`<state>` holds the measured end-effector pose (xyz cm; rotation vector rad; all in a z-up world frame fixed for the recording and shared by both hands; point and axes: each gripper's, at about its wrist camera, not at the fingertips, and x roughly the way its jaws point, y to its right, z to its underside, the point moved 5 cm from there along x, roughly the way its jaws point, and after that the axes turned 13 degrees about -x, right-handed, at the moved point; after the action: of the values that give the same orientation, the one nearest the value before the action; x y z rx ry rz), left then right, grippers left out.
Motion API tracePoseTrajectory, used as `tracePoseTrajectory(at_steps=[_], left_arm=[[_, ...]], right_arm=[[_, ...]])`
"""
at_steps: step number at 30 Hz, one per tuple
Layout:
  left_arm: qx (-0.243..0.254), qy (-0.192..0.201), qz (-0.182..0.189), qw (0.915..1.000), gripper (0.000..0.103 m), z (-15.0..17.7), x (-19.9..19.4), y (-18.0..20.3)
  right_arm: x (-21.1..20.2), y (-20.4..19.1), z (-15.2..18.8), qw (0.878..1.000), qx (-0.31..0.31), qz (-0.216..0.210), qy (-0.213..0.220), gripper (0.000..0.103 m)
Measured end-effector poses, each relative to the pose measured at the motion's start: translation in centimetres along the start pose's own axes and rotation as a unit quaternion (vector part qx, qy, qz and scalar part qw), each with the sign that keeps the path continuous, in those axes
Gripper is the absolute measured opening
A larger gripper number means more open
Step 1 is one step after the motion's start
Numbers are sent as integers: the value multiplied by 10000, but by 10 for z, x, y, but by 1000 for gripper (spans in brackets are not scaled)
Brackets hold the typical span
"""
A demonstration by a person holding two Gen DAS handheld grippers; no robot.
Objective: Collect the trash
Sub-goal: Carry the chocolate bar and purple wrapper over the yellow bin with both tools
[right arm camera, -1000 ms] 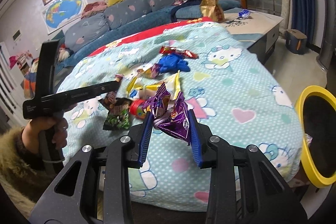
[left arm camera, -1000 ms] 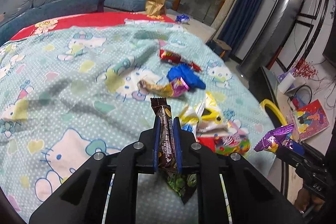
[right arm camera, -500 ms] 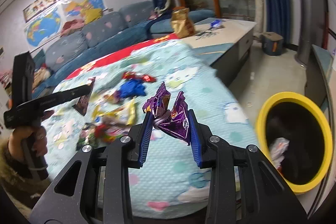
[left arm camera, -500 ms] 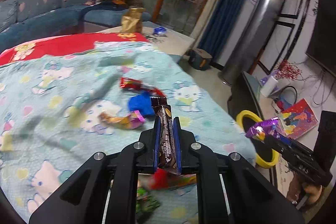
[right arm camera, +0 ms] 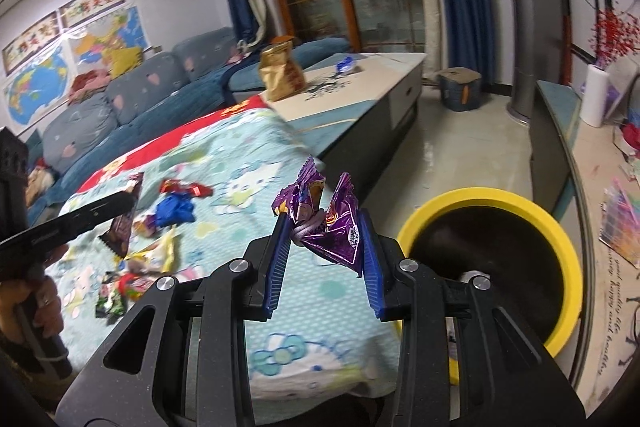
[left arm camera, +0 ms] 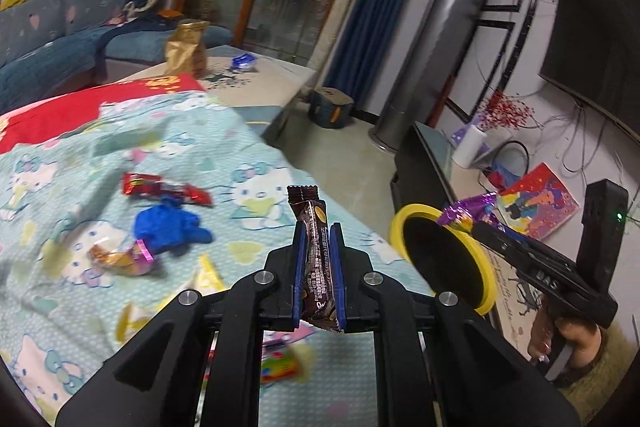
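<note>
My left gripper [left arm camera: 317, 239] is shut on a brown chocolate-bar wrapper [left arm camera: 316, 259], held upright above the bed. My right gripper [right arm camera: 322, 227] is shut on a crumpled purple wrapper [right arm camera: 328, 223], held just left of a yellow-rimmed trash bin [right arm camera: 520, 205]. In the left wrist view the right gripper [left arm camera: 476, 223] holds the purple wrapper over the near rim of the bin [left arm camera: 404, 223]. More trash lies on the Hello Kitty bedspread [left arm camera: 248, 187]: a red wrapper [left arm camera: 160, 187], a blue crumpled piece [left arm camera: 168, 227], a gold-pink wrapper [left arm camera: 120, 255].
The bin stands on the floor off the bed's right edge, with white trash [right arm camera: 472, 275] inside. A low TV bench [left arm camera: 432, 155] and a silver column [left arm camera: 432, 43] lie beyond. A coffee table with a gold bag [right arm camera: 280, 71] stands past the bed. Several wrappers [right arm camera: 136, 267] lie by the left gripper.
Both grippers have swung right, away from the trash pile toward the bin. The right gripper with the purple wrapper has reached the bin's rim. Both wrappers stay gripped.
</note>
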<state>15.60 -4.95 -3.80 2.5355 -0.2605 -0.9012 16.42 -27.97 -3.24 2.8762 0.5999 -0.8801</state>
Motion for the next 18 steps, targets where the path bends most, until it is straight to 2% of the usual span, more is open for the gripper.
tracePoseTrajectory(at_steps=[18], left_arm=[[664,-337,510,9959,12,22,35,69]], right_arm=[[1,73,14,9960,604,659,-74,27]])
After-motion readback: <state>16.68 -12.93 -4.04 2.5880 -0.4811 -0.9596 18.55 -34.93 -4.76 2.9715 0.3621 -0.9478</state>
